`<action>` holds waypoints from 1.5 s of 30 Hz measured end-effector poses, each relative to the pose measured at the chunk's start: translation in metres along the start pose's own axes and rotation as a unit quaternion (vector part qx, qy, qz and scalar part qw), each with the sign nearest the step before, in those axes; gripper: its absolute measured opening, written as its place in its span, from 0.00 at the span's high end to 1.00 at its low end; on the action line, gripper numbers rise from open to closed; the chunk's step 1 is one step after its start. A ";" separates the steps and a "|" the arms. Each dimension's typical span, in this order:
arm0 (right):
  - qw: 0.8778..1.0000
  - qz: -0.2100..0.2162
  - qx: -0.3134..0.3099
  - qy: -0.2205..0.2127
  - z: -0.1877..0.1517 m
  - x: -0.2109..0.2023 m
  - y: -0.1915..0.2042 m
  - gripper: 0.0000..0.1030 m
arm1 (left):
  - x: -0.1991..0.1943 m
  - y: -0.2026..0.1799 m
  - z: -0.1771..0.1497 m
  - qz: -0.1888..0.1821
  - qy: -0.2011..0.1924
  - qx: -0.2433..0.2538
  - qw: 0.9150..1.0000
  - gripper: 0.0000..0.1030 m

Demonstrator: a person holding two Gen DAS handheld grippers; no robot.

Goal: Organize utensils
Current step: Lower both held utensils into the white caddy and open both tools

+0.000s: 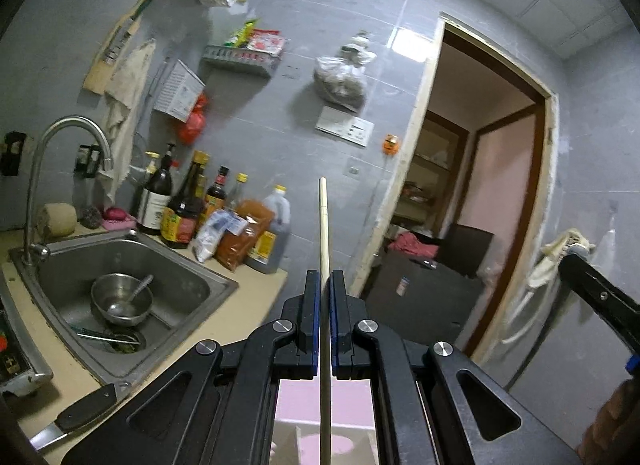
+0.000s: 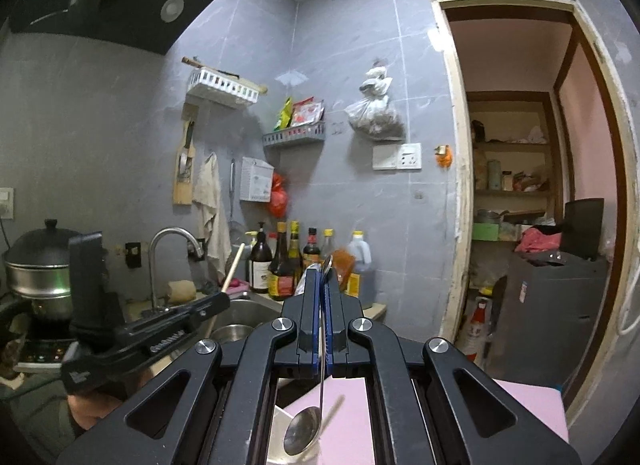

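While both claws hover over pink box [image 2: 532, 405], each clamps one utensil. Left gripper [image 1: 325, 281] nearly closed on wooden chopstick [image 1: 323, 221], stick running straight ahead past fingertips and back under claw, likely aimed down into box. Right gripper [image 2: 322, 277] pinched shut on metal spoon [image 2: 304, 431] handle, bowl hanging behind fingers over pink box. Box interior mostly blocked by claw bodies; compartments unreadable. Second stick near spoon bowl, blurred. Chopstick lower end cut off at frame bottom.
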State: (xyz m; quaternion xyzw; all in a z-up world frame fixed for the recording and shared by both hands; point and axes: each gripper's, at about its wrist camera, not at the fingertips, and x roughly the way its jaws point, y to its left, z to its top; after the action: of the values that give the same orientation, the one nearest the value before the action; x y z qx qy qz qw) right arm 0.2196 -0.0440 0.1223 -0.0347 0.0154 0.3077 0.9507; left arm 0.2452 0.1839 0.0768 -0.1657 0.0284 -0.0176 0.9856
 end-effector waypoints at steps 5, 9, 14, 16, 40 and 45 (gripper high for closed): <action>1.000 0.001 -0.011 0.017 -0.013 0.016 0.008 1.00 | 0.007 0.008 -0.007 0.041 -0.018 0.006 0.999 0.98; 0.999 0.007 -0.011 0.035 -0.025 0.025 0.011 1.00 | 0.008 0.013 -0.019 0.063 -0.020 0.014 0.998 0.98; 0.998 0.013 -0.013 0.057 -0.040 0.031 0.016 1.00 | 0.008 0.018 -0.033 0.067 -0.001 0.010 0.998 0.98; 0.998 0.013 -0.013 0.064 -0.045 0.033 0.016 1.00 | 0.005 0.017 -0.037 0.064 0.006 0.009 0.998 0.98; 0.992 0.045 0.031 0.110 -0.081 0.037 0.011 0.95 | -0.017 -0.006 -0.070 0.047 0.110 0.035 0.992 0.95; 0.994 0.038 0.032 0.098 -0.079 0.027 0.009 0.84 | -0.029 -0.004 -0.066 0.034 0.106 0.019 0.994 0.79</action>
State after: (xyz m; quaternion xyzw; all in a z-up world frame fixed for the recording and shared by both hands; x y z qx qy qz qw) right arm 0.2353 -0.0266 0.0418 -0.0342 0.1200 0.3382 0.9328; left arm 0.2121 0.1597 0.0175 -0.1426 0.1381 -0.0018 0.9801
